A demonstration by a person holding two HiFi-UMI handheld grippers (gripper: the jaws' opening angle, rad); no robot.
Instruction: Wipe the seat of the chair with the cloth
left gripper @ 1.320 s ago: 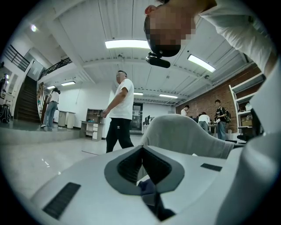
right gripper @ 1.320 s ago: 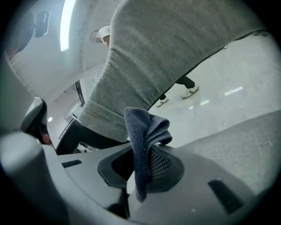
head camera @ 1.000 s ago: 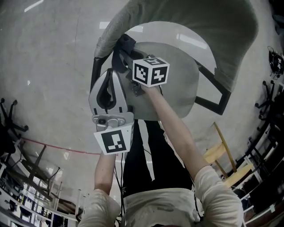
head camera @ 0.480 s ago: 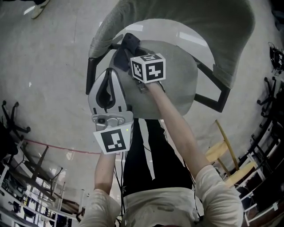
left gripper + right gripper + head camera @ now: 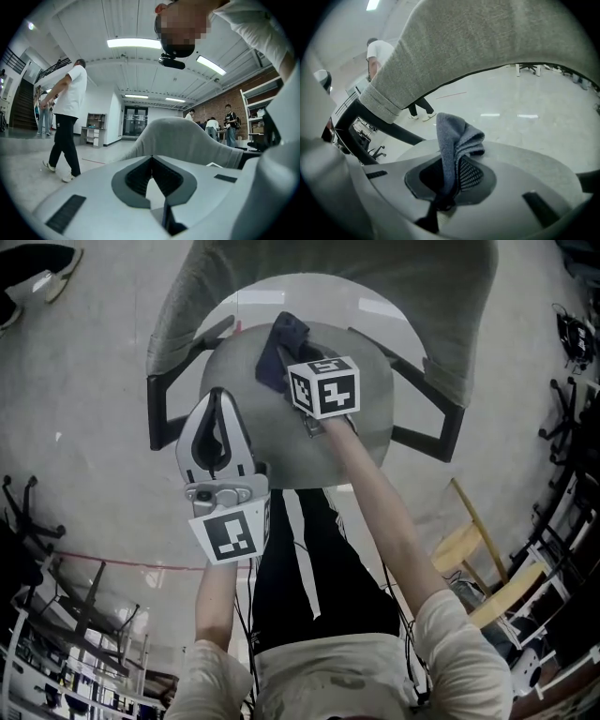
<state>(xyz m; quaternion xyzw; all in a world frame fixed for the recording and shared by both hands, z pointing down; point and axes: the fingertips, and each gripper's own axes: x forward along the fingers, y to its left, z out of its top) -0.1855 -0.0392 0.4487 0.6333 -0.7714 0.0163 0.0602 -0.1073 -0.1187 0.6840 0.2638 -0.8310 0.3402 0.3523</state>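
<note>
pushed farther across the seat [image 5: 239, 371], the cloth [image 5: 457, 136] sits clamped in the right claw [image 5: 451, 161]; left claw [image 5: 151, 159] together

Around you spreads a pale, glossy floor [image 5: 84, 427], with dark office chairs [image 5: 21, 505] crowded at its edge. Long ceiling lights [image 5: 133, 43] glow overhead. A brick wall [image 5: 211, 110] stands on one side, a dark staircase [image 5: 21, 108] on the other, and glass doors [image 5: 134, 122] between them.
</note>
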